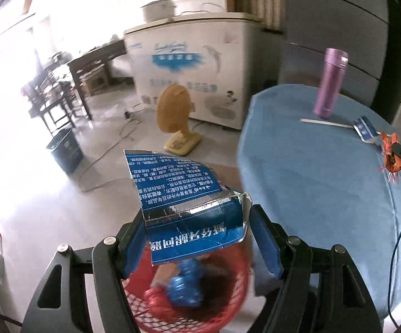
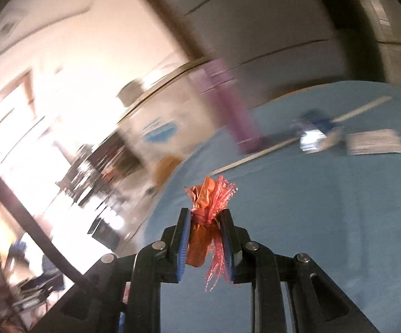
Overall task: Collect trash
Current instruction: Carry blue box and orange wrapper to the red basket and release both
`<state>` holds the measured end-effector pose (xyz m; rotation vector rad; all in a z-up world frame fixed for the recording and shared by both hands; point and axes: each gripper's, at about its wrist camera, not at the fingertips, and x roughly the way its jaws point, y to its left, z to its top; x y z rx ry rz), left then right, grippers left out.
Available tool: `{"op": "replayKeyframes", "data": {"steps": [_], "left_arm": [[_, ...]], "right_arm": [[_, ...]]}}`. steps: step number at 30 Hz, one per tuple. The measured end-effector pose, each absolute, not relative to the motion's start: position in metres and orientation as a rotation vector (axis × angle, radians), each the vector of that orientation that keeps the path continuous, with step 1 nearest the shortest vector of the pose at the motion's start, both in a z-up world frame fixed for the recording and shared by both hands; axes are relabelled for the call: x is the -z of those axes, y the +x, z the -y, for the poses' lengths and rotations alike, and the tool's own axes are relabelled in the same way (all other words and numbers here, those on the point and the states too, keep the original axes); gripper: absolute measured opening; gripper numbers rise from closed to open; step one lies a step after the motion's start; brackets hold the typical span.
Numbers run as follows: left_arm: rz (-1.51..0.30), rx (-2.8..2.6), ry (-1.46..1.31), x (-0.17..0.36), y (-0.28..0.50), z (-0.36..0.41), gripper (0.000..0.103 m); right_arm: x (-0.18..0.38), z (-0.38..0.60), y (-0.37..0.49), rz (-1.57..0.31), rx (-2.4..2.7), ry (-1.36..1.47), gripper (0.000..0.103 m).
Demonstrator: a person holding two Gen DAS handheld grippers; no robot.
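The left gripper [image 1: 200, 238], jaws partly spread, clamps a torn blue foil-lined carton [image 1: 183, 208] above the red mesh plastic basket [image 1: 222, 305]; released off-centre, the carton could catch the rim and drop to the floor. Only the right wrist view shows the right gripper [image 2: 206, 244] pinched tight on a crumpled orange-red cellophane wrapper [image 2: 208, 213] over the blue-clothed table [image 2: 325, 222], and a pale paper scrap [image 2: 375, 141] left there.

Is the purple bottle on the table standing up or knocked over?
Standing up. The purple bottle rests on its base on the blue table, cap end at the top, leaning only from the fisheye lens.
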<state>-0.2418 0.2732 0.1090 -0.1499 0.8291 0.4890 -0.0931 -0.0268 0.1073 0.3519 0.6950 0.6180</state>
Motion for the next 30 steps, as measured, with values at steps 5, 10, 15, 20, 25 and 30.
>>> {"op": "replayKeyframes", "data": {"steps": [5,10,15,20,25,30], "left_arm": [[-0.840,-0.539,-0.202,-0.097,-0.260,-0.308,0.072],[-0.852,-0.590,-0.226,-0.084,-0.281,-0.338,0.072],[-0.900,-0.626,-0.263,-0.060,-0.298,-0.359,0.072],[-0.954,-0.593,-0.302,-0.037,-0.306,-0.365,0.072],[-0.981,-0.527,-0.353,-0.023,-0.302,-0.363,0.074],[-1.026,-0.476,-0.378,-0.012,-0.298,-0.360,0.075]], "right_arm": [[-0.116,-0.063,-0.130,-0.738,-0.830,0.264,0.023],[-0.110,-0.129,-0.163,-0.804,-0.977,0.190,0.023],[-0.091,-0.175,-0.188,-0.892,-1.075,0.111,0.023],[-0.061,-0.210,-0.207,-0.983,-1.137,0.027,0.023],[-0.030,-0.231,-0.205,-1.091,-1.119,-0.001,0.026],[-0.011,-0.237,-0.196,-1.170,-1.073,-0.001,0.035]]}}
